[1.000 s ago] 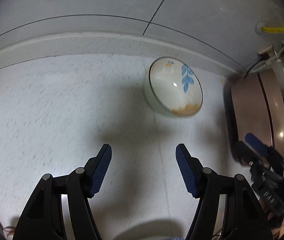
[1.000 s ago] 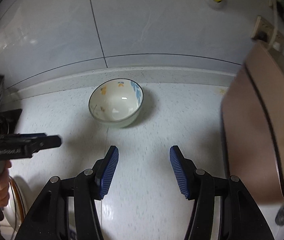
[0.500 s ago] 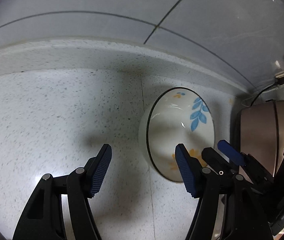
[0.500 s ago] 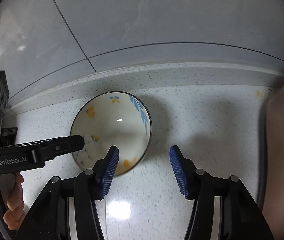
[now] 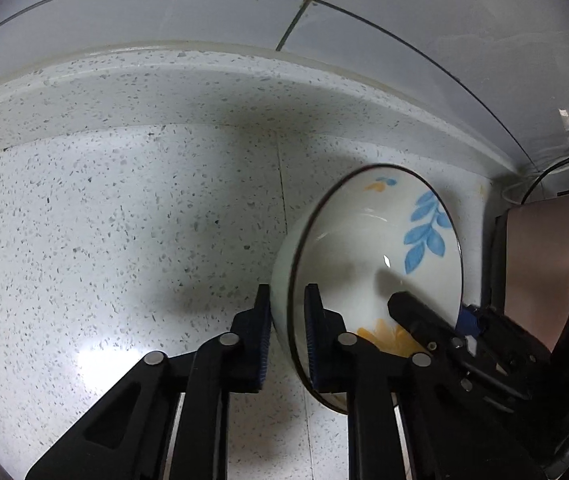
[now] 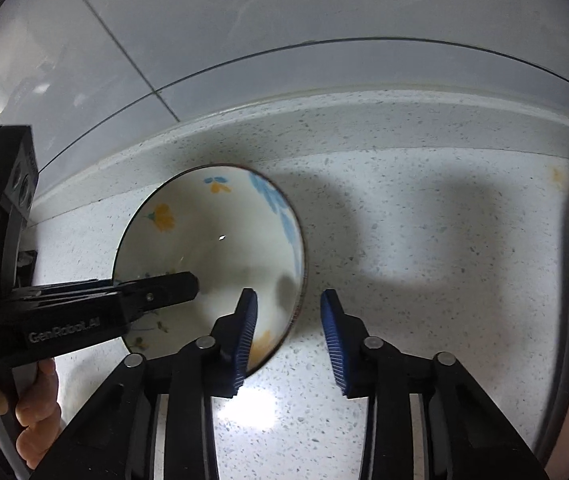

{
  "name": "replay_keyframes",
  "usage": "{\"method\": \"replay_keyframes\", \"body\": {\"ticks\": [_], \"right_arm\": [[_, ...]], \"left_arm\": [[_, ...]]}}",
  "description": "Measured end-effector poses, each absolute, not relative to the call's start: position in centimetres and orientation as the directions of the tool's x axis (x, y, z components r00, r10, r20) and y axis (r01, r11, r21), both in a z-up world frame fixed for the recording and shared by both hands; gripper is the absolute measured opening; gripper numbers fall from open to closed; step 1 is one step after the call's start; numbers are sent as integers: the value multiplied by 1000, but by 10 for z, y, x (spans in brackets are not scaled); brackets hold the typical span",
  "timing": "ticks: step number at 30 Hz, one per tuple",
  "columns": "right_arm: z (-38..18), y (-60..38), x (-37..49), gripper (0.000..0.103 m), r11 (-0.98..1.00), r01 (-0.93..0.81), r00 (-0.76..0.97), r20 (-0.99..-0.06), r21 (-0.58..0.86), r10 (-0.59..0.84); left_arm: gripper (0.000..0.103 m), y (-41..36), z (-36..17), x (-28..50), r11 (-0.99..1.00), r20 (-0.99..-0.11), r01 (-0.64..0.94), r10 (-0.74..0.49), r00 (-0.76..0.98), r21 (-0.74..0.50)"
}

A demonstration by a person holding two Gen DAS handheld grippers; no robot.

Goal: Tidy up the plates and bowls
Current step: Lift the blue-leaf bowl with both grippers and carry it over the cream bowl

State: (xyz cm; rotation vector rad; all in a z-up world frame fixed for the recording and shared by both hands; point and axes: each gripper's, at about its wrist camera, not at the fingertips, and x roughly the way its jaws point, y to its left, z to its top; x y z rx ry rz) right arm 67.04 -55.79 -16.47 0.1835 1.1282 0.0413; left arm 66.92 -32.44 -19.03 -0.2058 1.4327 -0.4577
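Speckled tabletop (image 5: 124, 240) fills the left wrist view, with a white bowl (image 5: 372, 248) painted with blue leaves sitting near its back edge. The left gripper (image 5: 287, 336) has just been closing, and its fingers (image 5: 262, 340) now clamp the bowl's near-left rim, one outside the wall, one inside. A brown appliance (image 5: 540, 256) stands at the right.

From the right wrist view, the right gripper (image 6: 288, 336) straddles the bowl's (image 6: 220, 232) right rim; its fingers (image 6: 244, 332) have just been closing yet sit apart, the outer one clear of the wall. A hand (image 6: 24, 408) holds the left gripper (image 6: 164, 288).
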Motion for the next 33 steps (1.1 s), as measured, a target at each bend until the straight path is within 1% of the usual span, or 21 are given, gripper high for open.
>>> {"method": "replay_keyframes", "body": {"ticks": [4, 8, 11, 15, 23, 33], "right_arm": [[-167, -552, 671, 26, 989, 67, 433, -897, 131, 89], [-167, -551, 666, 19, 989, 83, 425, -902, 121, 75], [-167, -550, 656, 17, 989, 84, 407, -910, 121, 77], [-166, -545, 640, 16, 988, 91, 379, -922, 121, 78], [-150, -531, 599, 15, 988, 110, 351, -934, 110, 65], [-97, -490, 516, 15, 991, 114, 367, -930, 73, 27]], "left_arm": [[10, -329, -190, 669, 903, -910, 179, -408, 76, -390], [9, -326, -189, 663, 902, -910, 180, -409, 71, -392], [9, -325, -187, 653, 902, -913, 192, -403, 59, -386], [9, -321, -185, 634, 906, -921, 195, -389, 30, -377], [9, -305, -171, 591, 895, -913, 192, -409, -8, -403], [9, -257, -121, 509, 874, -895, 210, -445, -15, -438]]}}
